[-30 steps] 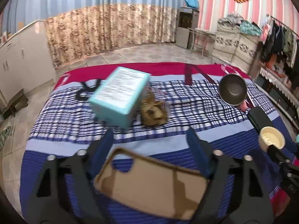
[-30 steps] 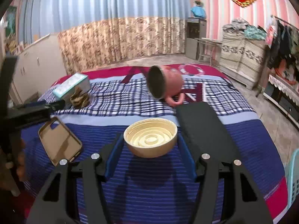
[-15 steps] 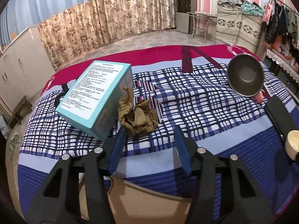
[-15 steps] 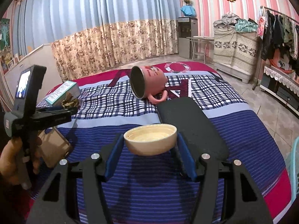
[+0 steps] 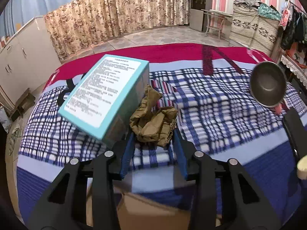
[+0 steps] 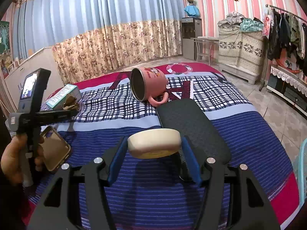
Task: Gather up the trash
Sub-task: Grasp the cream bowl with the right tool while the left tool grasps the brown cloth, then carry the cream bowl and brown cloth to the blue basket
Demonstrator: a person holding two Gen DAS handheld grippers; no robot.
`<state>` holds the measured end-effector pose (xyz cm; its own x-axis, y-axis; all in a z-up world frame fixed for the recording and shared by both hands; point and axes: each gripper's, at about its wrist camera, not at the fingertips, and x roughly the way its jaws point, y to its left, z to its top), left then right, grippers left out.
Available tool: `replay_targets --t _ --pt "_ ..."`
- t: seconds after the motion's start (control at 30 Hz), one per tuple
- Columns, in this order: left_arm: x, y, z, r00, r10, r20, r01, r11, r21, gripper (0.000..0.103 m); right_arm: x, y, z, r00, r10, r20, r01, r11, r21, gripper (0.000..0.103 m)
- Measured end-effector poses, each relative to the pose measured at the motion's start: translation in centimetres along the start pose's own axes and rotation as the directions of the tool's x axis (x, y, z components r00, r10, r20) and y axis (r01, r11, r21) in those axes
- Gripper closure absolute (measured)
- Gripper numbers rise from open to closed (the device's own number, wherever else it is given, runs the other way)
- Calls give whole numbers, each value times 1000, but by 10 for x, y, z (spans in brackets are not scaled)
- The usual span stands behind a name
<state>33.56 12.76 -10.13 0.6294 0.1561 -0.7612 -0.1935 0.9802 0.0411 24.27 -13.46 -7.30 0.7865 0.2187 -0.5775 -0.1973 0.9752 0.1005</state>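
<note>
My left tool (image 5: 152, 136) is pointed down at the crumpled brown paper wad (image 5: 153, 123) on the bed (image 5: 220, 115). Its jaws have just been closing in and now sit on either side of the near edge of the wad. From what I can see the pads are right at the paper, but I can't tell if they're actually pressing on it, so I'm calling that one half open around it. The wad lies on the checked part of the blanket, touching the teal box (image 5: 104, 97) that leans tilted just to its left.

My right tool (image 6: 154, 146) has the round cream lid (image 6: 154, 143) clamped between its blue pads, held up above the blanket's striped blue part. A black pad (image 6: 191, 122) lies just behind it, and the pink mug (image 6: 147, 83) lies on its side further back. A tan phone case (image 6: 54, 148) sits by my left hand (image 6: 13, 157).
</note>
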Motion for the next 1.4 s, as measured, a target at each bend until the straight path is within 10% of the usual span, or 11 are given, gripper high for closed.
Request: replay_targets --t 0.5,0.93,1.4 --pt "-100 -98 -40 971 -202 129 177 967 182 64 -78 -78 4 990 -113 82 108 992 66 45" --pt "-146 -265 -83 893 -440 94 374 843 387 64 -177 -251 -49 906 -421 52 392 877 279 44" --pt "-182 -418 -118 809 -586 50 457 680 573 63 -194 -346 -82 856 -517 -3 473 782 406 44"
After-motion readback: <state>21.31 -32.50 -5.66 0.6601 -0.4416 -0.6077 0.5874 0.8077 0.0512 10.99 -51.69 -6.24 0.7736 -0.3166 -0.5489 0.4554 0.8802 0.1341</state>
